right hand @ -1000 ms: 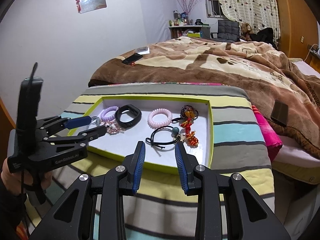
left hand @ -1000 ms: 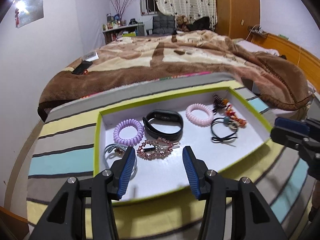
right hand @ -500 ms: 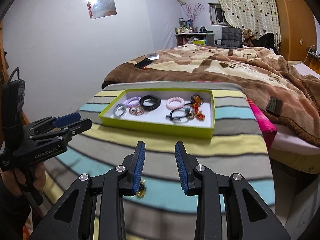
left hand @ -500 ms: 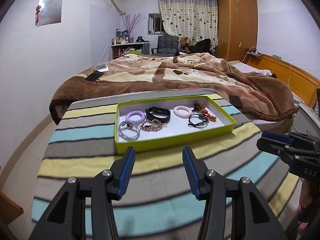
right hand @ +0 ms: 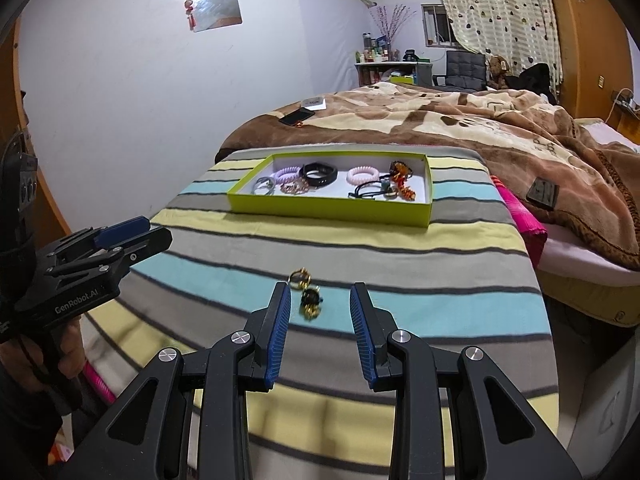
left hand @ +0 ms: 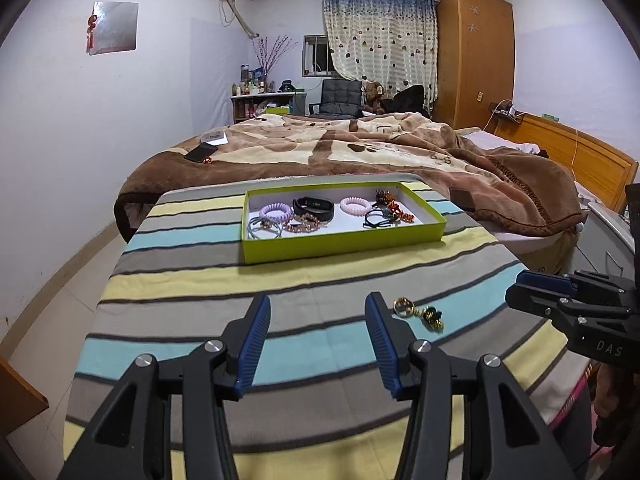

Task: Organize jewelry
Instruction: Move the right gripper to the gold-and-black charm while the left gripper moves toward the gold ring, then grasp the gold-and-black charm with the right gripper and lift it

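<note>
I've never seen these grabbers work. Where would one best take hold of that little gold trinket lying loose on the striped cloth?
Probably at the dark, bulkier bead of the gold trinket, coming down from above with the right gripper, whose open jaws already frame it. The piece lies flat and small on the striped cloth; its thin ring gives the pads little to press on.

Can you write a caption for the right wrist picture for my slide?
Open right gripper hovers by a gold trinket on the striped cloth, the jewelry tray beyond.

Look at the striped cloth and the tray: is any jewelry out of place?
Yes. One gold trinket lies loose on the striped cloth, well short of the green tray that holds the other pieces. It sits just ahead of the open right gripper.
</note>
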Demonstrator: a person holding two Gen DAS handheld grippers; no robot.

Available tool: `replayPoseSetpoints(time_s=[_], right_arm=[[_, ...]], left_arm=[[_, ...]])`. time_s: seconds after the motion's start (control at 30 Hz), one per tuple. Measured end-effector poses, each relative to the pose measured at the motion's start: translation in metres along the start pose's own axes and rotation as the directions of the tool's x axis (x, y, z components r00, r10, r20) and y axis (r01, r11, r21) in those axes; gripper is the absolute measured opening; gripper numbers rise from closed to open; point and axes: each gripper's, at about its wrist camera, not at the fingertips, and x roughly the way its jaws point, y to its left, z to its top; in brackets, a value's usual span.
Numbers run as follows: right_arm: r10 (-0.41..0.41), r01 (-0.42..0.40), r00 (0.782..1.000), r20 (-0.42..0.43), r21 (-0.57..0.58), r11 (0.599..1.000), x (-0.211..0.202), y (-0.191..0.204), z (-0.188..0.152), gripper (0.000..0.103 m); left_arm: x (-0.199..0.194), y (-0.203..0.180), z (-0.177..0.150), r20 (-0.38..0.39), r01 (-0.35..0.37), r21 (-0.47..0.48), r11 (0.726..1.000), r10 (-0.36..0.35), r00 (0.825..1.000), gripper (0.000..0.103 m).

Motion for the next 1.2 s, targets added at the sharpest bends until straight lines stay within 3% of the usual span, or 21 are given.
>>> replayPoseSetpoints(time_s=[0.5, 1.2], right_arm=[[0.004, -0.004, 0.999, -0.034, -0.018, 1.0, 0.006, 0.007, -0.012, 0.032], [-0.018, 0.008, 0.98, -0.199, -0.048, 0.999, 0.085, 0.01, -0.001, 0.032]], left_arm=[[-0.004, -0.001, -0.015, -0.02, 0.02, -0.01, 1.0, -0.02, 1.0, 0.051], [0.023, 0.016, -0.015, -0.061, 0.025, -0.052, 0.998, -0.028, 0.998, 0.051]])
